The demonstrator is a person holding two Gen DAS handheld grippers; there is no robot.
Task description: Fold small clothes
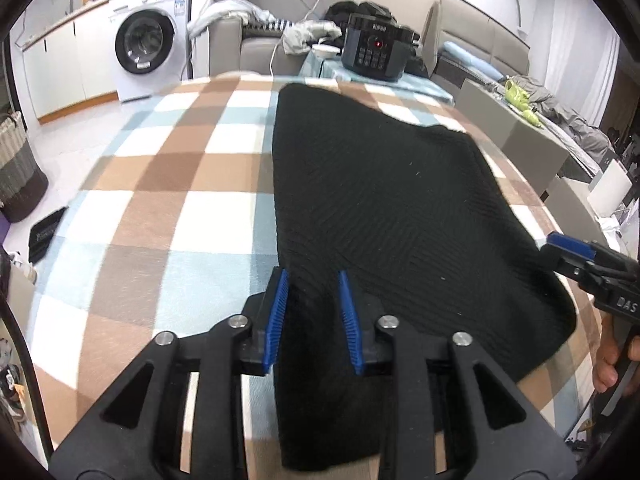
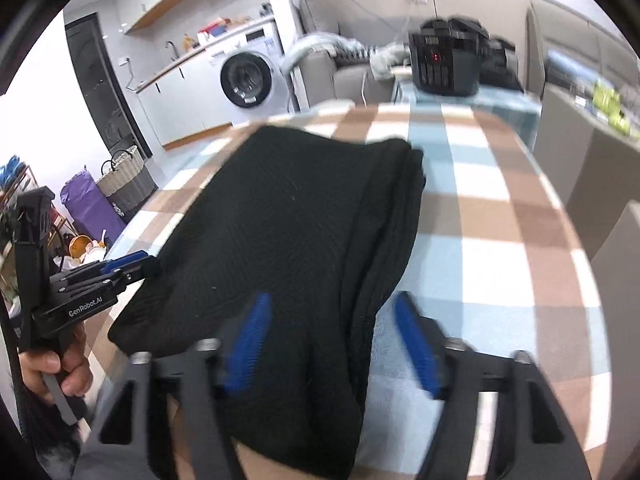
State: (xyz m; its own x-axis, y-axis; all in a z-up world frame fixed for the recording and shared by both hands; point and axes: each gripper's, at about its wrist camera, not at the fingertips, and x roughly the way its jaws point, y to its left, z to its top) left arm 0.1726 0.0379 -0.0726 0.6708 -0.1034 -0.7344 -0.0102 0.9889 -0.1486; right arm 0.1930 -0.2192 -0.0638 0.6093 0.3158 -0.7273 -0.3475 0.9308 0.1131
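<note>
A black knitted garment point(image 1: 380, 200) point(image 2: 288, 220) lies folded on the checked table cover point(image 1: 160, 200) point(image 2: 500, 240). My left gripper point(image 1: 313, 276) sits at its near left corner, jaws a little apart. The fabric runs between the blue pads point(image 1: 280, 316), whose inner faces show bare. In the right wrist view the left gripper point(image 2: 140, 266) meets the garment's left edge. My right gripper point(image 2: 332, 298) stands wide open over the near right edge, where stacked layers pass between the pads untouched. The right gripper point(image 1: 554, 250) also shows at the garment's right side in the left wrist view.
A black pressure cooker point(image 1: 376, 46) point(image 2: 444, 64) stands on a side table beyond the far edge. Left of the table are a washing machine point(image 1: 146, 46), a woven basket point(image 1: 16, 168) and floor clutter. Grey sofas line the back and right. A hand point(image 2: 52, 364) holds the left gripper.
</note>
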